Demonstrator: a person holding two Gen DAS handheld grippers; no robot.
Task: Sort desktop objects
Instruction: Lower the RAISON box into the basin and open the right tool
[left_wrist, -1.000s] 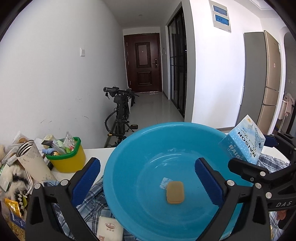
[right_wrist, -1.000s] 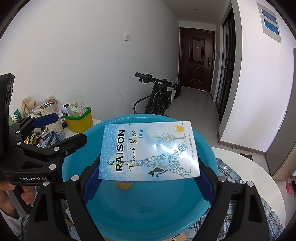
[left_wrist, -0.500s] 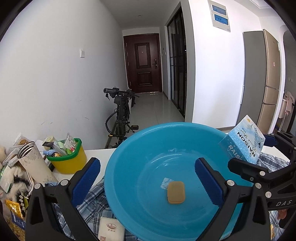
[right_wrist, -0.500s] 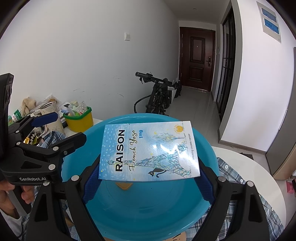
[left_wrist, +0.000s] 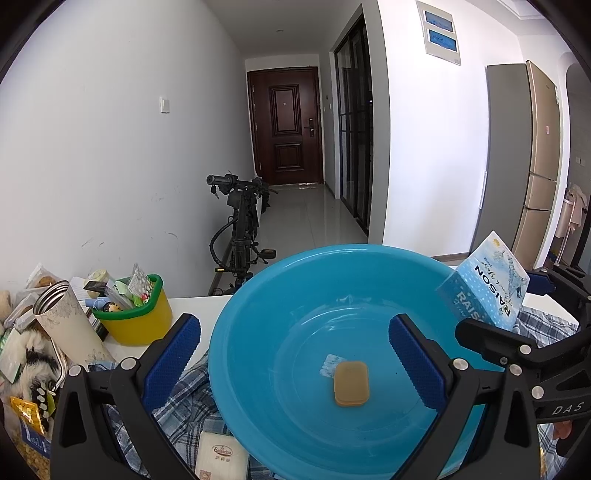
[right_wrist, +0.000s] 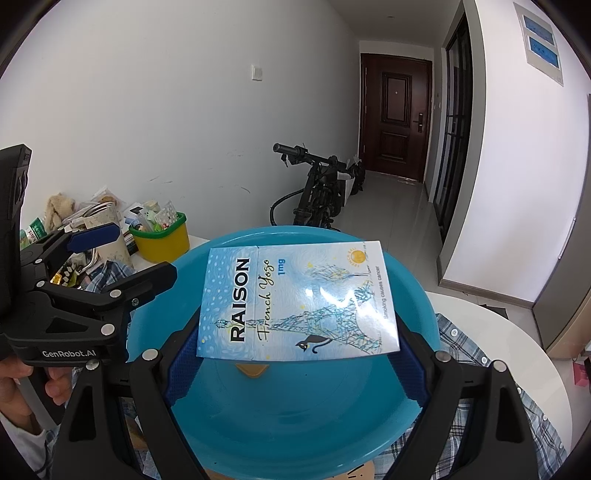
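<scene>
A blue basin sits on a plaid cloth on the white table. A tan soap-like bar and a small wrapper lie inside it. My right gripper is shut on a blue RAISON carton and holds it flat above the basin; the carton also shows at the right of the left wrist view. My left gripper is open and empty at the basin's left near rim; it shows at the left of the right wrist view.
A yellow and green tub full of small items stands at the back left. A patterned metal cup, snack packets and a furry item crowd the left. A white packet lies on the plaid cloth. A bicycle stands beyond the table.
The left wrist view has drifted slightly leftward relative to the basin. The right gripper holds the carton still above the basin.
</scene>
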